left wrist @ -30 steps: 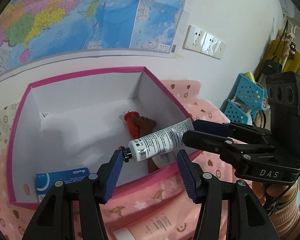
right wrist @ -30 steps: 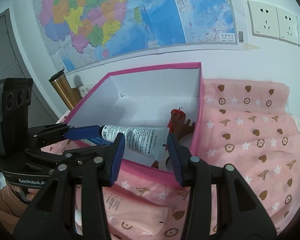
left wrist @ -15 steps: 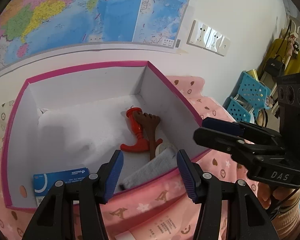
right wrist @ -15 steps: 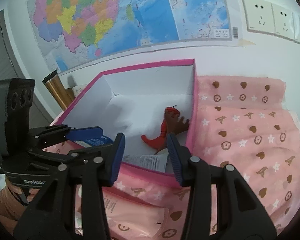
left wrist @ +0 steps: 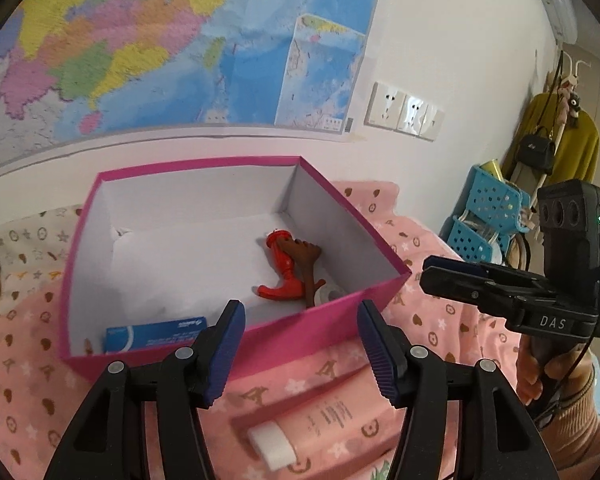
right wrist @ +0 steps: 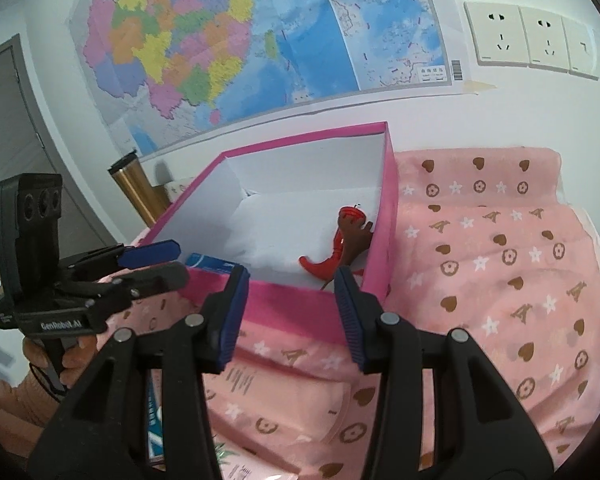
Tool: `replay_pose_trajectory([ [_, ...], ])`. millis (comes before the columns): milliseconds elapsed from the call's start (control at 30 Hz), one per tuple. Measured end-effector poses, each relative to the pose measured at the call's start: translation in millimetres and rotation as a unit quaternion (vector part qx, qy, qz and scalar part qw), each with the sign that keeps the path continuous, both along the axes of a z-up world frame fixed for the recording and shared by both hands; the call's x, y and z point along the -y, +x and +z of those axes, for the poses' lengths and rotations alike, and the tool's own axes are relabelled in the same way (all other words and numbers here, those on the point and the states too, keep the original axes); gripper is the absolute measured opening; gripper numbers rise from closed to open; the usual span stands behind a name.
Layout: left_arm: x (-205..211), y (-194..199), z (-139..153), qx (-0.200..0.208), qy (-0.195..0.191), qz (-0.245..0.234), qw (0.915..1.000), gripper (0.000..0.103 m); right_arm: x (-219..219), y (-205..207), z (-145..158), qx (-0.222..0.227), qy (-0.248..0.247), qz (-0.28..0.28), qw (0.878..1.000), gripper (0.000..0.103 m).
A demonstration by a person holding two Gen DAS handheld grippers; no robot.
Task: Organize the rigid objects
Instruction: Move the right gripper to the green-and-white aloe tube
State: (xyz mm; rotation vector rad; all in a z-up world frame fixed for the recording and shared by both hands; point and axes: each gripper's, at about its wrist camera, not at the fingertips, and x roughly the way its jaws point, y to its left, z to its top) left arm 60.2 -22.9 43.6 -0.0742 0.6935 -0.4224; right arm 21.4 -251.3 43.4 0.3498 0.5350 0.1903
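both our tools, left tool (left wrist: 300, 344) just widened and right tool (right wrist: 290, 312), gape empty before the pink box (left wrist: 332, 312).

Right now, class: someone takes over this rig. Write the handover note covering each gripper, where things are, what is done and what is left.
Left gripper: open, empty, jaws just widened.
Right gripper: open, empty.
Pink box holds a red toy, a brown comb-like piece and a blue carton.
Done: those items are boxed.
Left: the pink tube on the blanket in front of the box.
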Motion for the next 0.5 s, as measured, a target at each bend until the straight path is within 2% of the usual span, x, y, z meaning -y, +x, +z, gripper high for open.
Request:
replay_pose_trajectory([
  [200, -9.4, -16.4, -9.0, -0.008, 0.005, 0.015, 0.9998, 0.060, -4.6, -16.5, -8.1, -0.003, 0.014, 0.014, 1.000, 0.047],
  [500, -20.7, -28.6, -41.2, -0.057, -0.002, 0.026, 0.9980, 0.060, -3.7, -25.5, -52.4, -0.058, 0.054, 0.019, 0.997, 0.050],
])
